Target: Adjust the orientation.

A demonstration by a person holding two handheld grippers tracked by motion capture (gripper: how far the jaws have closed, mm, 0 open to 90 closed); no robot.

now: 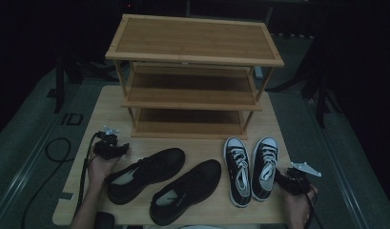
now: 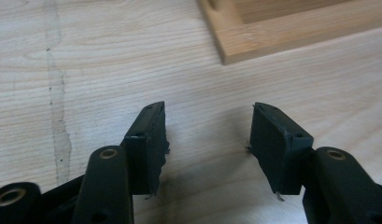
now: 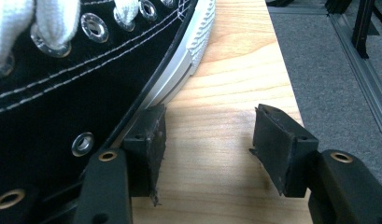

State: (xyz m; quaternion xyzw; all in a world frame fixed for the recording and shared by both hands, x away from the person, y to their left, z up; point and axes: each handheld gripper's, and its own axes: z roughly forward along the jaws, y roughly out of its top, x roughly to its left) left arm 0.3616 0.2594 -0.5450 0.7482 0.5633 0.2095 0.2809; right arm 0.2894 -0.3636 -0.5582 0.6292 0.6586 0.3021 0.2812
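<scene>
Since nothing is yet gripped, the lot is listed largest first, each entry with its risk.

Table (image 1: 111,107): pale wood plank top, straight grain, one faint vertical stain in the left gripper view.

Shoe rack (image 1: 194,43): three slatted bamboo tiers on slim legs, standing at the far middle of the table, all tiers bare. Light frame; a shoe pushed in hard would likely shove it back.

Black leather shoes (image 1: 146,174): low, smooth, rounded toes, lying angled side by side at front centre. Slick uppers may slip from narrow pads.

Black canvas sneakers (image 1: 252,168): white laces, metal eyelets, ribbed white rubber toe caps, parallel at front right, toes toward the rack. Soft canvas could fold under a pinch.

Right gripper (image 3: 207,135): jaws spread wide, holding nothing; its left pad (image 3: 149,140) lies against the nearer sneaker's sole edge. Closing here would likely catch only table.

Left gripper (image 2: 207,135): jaws equally wide, empty, over bare table beside the leather pair.
</scene>
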